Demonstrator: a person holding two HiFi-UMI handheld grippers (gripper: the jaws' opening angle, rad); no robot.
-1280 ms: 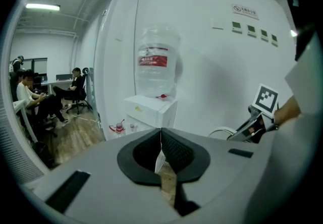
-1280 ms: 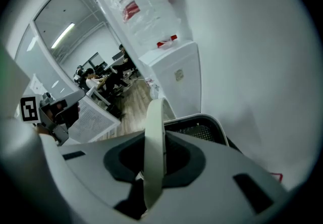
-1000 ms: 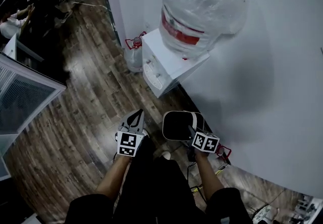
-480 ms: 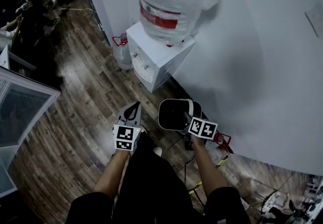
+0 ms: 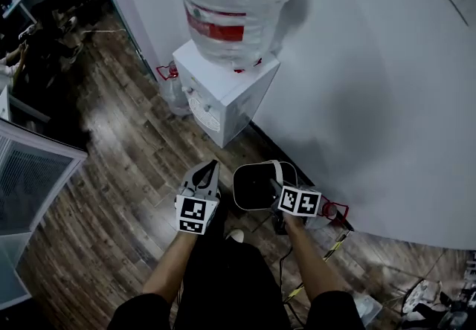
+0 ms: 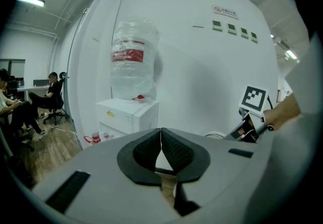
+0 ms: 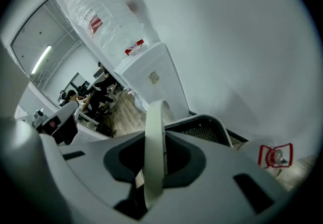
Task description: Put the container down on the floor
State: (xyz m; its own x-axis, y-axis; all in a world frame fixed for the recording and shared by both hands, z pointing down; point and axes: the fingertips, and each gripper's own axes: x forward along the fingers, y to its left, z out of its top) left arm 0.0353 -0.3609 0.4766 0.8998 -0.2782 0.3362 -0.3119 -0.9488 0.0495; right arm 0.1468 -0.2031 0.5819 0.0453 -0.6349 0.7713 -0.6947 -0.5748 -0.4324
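The container (image 5: 255, 186) is a small bin with a white rim, a dark inside and a white strap handle (image 5: 278, 170). It hangs above the wooden floor (image 5: 111, 195), close to the white wall. My right gripper (image 5: 278, 190) is shut on that handle. In the right gripper view the handle (image 7: 153, 137) runs upright between the pads, and the bin's mesh (image 7: 202, 128) shows just past them. My left gripper (image 5: 209, 172) is held just left of the bin, shut and empty. Its pads (image 6: 174, 150) meet at the tips.
A white water dispenser (image 5: 223, 94) with a large clear bottle (image 5: 230, 1) stands against the wall ahead. A small bottle (image 5: 172, 91) sits on the floor beside it. Cables and a red-framed object (image 5: 336, 211) lie by the wall at right. A partition (image 5: 30, 172) stands at left.
The head view has swung, so the dispenser now sits further left in the picture. Both grippers stay side by side, and the right one still holds the bin's handle.
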